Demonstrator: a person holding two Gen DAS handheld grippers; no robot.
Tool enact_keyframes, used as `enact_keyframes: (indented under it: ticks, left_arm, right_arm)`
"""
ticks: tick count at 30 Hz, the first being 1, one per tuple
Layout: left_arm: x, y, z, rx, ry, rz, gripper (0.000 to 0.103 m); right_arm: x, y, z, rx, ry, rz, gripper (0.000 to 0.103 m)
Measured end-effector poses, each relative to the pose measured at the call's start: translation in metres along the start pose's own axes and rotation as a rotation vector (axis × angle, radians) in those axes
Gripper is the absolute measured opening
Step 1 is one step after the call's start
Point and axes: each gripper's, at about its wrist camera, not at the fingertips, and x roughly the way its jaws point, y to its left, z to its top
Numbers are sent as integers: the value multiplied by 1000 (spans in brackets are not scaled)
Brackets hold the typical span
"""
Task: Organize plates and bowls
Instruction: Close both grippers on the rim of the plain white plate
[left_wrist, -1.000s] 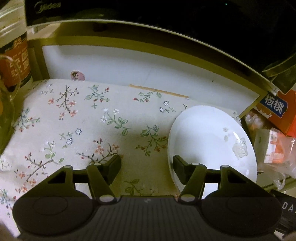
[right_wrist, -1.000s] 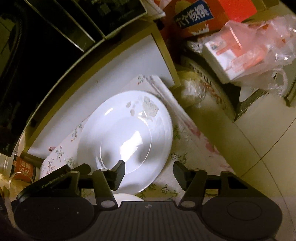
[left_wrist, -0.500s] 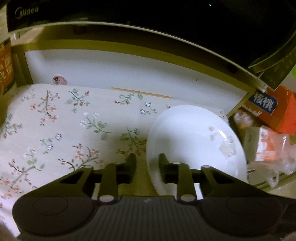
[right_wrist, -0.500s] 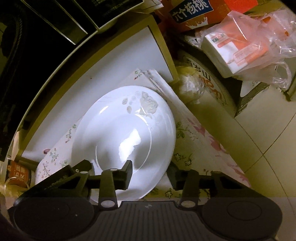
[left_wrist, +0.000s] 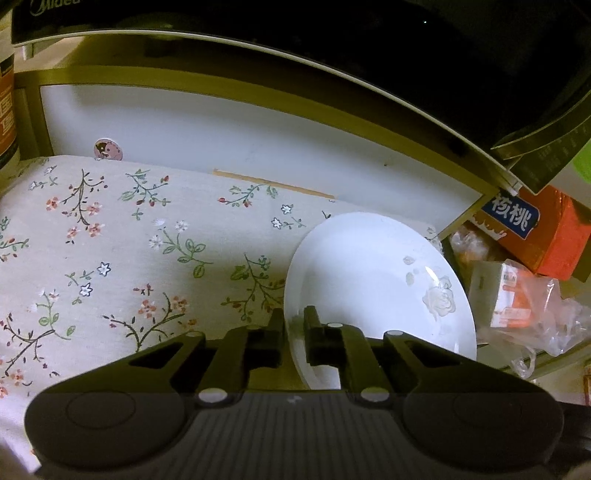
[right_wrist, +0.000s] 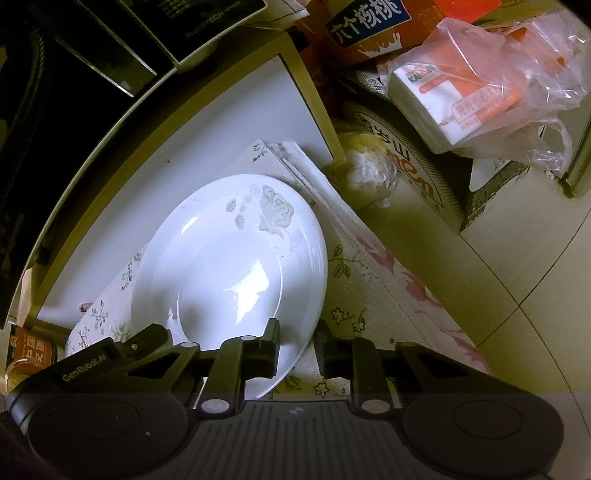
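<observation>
A white plate with a pale rose print lies on a floral cloth under a shelf. My left gripper is shut on the plate's left rim, one pad on each side of it. In the right wrist view the same plate fills the middle. My right gripper straddles its near right rim. Those jaws are closing with the rim between them, and a narrow gap still shows at the pads.
A black Midea appliance overhangs the cloth, with a white back panel behind. An orange carton, a plastic bag with a box and a cardboard box crowd the plate's right side. Tiled floor lies beyond.
Both grippers' jaws have narrowed from wide open. The left has closed onto the plate's left rim. The right has drawn in around the near right rim, and the plate sits closer in its view.
</observation>
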Motion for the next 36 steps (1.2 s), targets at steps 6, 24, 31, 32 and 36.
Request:
enact_keyframes:
  ticks: [6,24,31,32,36]
  left_arm:
    - [-1,-4,0,23,-8,13,9]
    - [-17,-2,3,18,-81,-16,7]
    - [-25,-9,9,44,-150,-38,7]
    - [-25,-12,10,58,-158,-36,7]
    - [-22,-18,8,80,-149,-15,7]
  right_arm:
    - [-3,-3,0,9,-8,10,15]
    - [-19,-2,2,0,-96,74,11]
    - [-27,-1,2,-15,-176,108,11]
    - [-27,-1,2,-15,-192,107,11]
    - [-22,-3,1,-14,-202,78,11]
